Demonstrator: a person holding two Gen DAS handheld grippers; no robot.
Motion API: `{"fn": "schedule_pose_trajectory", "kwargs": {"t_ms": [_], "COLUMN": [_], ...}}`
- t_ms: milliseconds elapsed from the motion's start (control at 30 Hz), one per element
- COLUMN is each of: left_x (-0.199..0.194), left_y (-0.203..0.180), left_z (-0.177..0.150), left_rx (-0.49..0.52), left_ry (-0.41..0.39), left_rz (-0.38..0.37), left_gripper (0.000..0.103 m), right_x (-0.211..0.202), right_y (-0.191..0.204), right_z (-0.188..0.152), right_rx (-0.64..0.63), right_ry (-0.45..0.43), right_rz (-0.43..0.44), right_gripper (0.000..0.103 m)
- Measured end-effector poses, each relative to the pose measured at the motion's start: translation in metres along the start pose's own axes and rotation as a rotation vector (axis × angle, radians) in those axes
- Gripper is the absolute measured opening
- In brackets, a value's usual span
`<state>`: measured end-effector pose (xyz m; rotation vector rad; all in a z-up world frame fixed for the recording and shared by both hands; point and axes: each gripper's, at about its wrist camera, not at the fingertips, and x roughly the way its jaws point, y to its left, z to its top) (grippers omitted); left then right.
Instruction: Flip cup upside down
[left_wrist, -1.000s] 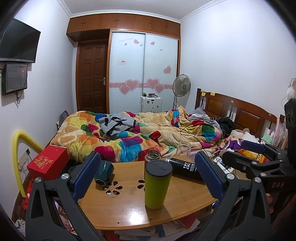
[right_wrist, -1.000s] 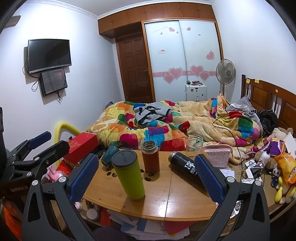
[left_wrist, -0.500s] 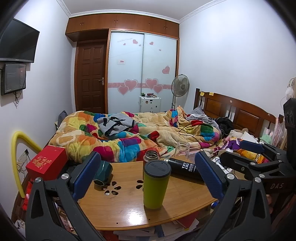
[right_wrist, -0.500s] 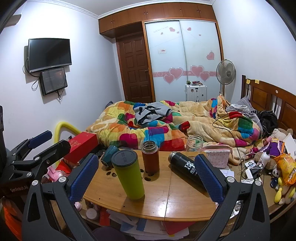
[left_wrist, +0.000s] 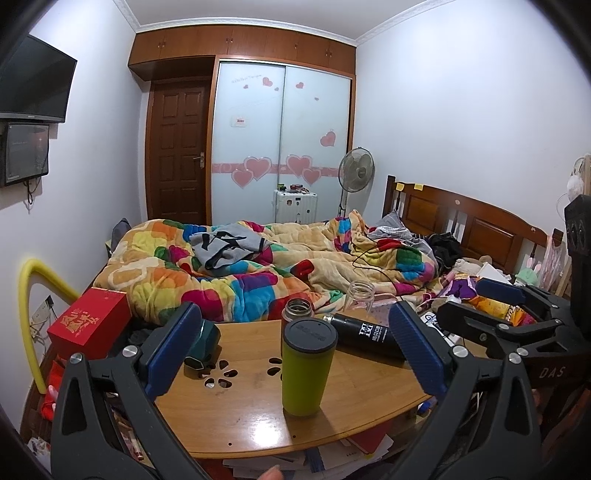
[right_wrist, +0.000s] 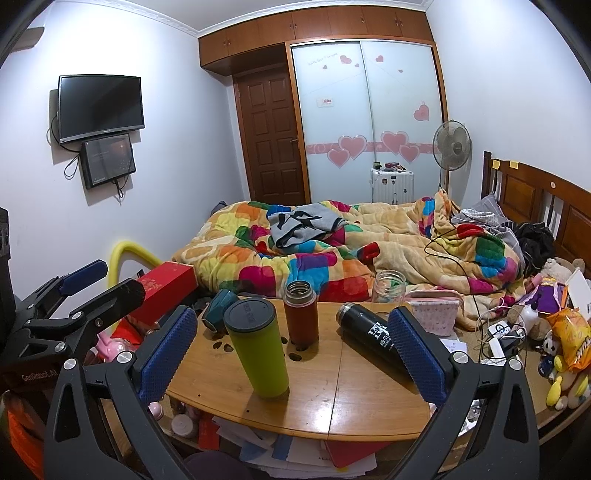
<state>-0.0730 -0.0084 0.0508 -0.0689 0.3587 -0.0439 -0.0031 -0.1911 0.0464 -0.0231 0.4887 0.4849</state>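
- My left gripper (left_wrist: 295, 350) and right gripper (right_wrist: 291, 350) both hang in front of the table with jaws spread wide, holding nothing.
- The green tumbler (left_wrist: 307, 365) stands upright with its dark round lid on top, near the front of the wooden table (left_wrist: 240, 417) — it sits between my left pads but touches neither.
- Just behind it I see an open brown flask (right_wrist: 301, 314); to its right a black bottle (right_wrist: 369, 339) lies on its side, with white print I cannot read.
- A clear glass jar (right_wrist: 387, 287) stands at the far edge, and a teal mug (left_wrist: 205, 341) lies tipped by the flower-shaped cut-outs.
- A red box (left_wrist: 90, 321) with gold characters sits left of the table — a patchwork fleece blanket (left_wrist: 258, 273) covers the bed behind.
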Motion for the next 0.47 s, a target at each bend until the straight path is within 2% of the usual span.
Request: {"fn": "schedule_pose_trajectory", "kwargs": {"t_ms": [467], "left_x": [-0.0005], "left_y": [0.0023], "left_z": [-0.0027], "left_rx": [-0.013], "left_ry": [0.015], "left_rz": [-0.028], "left_gripper": [0.103], "right_x": [-0.0026], "right_y": [-0.0025], "right_z": [0.0017], "right_rx": [-0.004], "right_ry": [-0.002], "right_rz": [-0.001], "right_gripper": [0.103]}}
